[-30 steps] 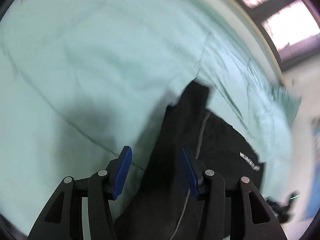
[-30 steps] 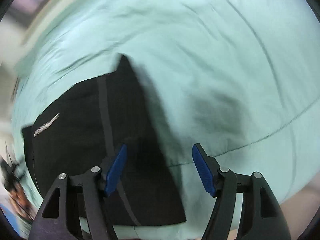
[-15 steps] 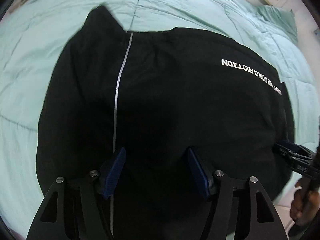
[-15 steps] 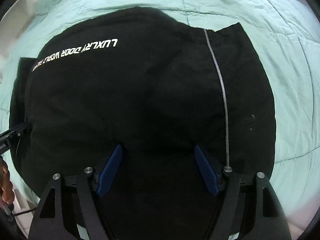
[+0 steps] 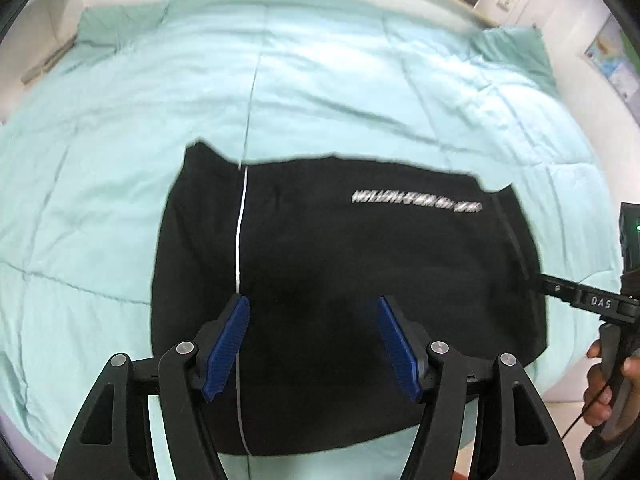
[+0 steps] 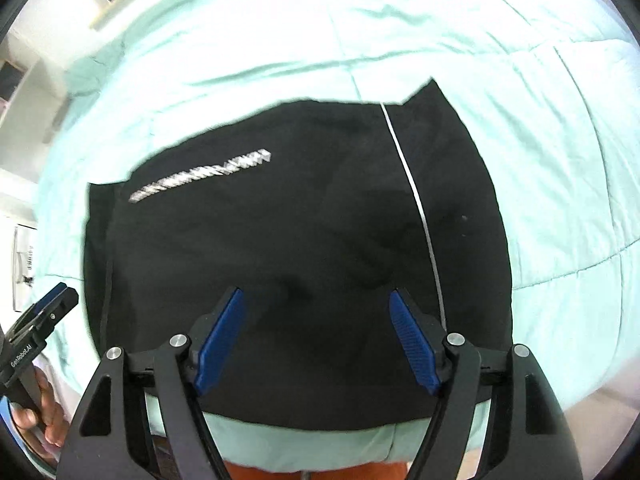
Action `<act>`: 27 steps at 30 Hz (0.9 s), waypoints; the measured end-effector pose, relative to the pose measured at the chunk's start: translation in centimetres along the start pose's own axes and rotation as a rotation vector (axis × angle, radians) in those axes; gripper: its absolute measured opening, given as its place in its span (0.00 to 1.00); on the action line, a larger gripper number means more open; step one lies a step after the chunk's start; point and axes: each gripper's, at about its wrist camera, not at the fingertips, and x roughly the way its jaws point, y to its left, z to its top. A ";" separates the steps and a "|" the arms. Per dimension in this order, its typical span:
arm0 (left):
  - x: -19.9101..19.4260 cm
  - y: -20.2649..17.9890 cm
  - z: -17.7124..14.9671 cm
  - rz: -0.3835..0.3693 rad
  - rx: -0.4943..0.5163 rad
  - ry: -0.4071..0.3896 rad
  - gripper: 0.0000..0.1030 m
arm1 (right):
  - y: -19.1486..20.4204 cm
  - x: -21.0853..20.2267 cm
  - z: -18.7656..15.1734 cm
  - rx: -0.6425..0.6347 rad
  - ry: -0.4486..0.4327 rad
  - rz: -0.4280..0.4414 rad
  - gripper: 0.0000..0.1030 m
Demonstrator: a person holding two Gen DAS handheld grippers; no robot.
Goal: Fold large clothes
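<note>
We hold our left gripper (image 5: 314, 340) and right gripper (image 6: 316, 338) above the black garment (image 5: 360, 260), both with fingers spread and empty. It lies as a folded rectangle near the front edge of the mint-green quilt (image 5: 320, 92). We judge one fold done; next we would need to pinch an edge or corners for another.

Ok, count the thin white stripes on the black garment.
1 visible: a thin white stripe running front to back, towards the left side of the black garment in the left wrist view, right side in the right wrist view. Folded layers may hide others.
</note>
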 end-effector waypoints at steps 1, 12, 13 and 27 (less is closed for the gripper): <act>-1.0 -0.3 0.2 -0.009 -0.003 -0.018 0.66 | 0.9 -0.9 -0.1 -0.011 -0.018 0.000 0.74; -9.1 -6.1 1.6 0.057 0.018 -0.175 0.66 | 7.1 -9.5 -1.7 -0.125 -0.221 -0.016 0.74; -9.6 -6.4 1.7 0.067 0.024 -0.183 0.66 | 7.5 -10.0 -2.0 -0.122 -0.225 -0.009 0.74; -14.1 -9.4 0.9 0.056 -0.007 -0.243 0.66 | 11.3 -14.4 -4.0 -0.194 -0.350 -0.141 0.74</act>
